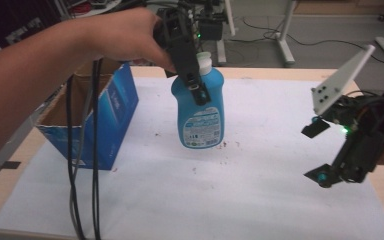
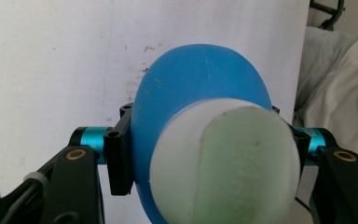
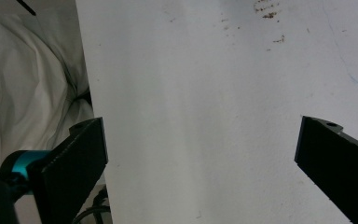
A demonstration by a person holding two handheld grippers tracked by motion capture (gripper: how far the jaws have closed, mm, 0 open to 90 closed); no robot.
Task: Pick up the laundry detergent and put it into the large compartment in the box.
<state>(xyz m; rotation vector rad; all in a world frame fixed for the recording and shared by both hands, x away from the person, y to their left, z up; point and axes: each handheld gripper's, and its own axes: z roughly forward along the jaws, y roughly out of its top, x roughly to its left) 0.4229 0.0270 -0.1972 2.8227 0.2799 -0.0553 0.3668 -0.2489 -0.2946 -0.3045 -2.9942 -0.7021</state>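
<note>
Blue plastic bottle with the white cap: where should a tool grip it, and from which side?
Grip the blue plastic bottle on its narrow shoulder just under the white cap, coming from above. It hangs upright, and its body widens downward. The left tool is shut on that part, one jaw on each side.

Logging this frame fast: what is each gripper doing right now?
Left gripper: closed on the blue bottle, near its white cap.
Right gripper: open, holding nothing, over the white sheet.
</note>
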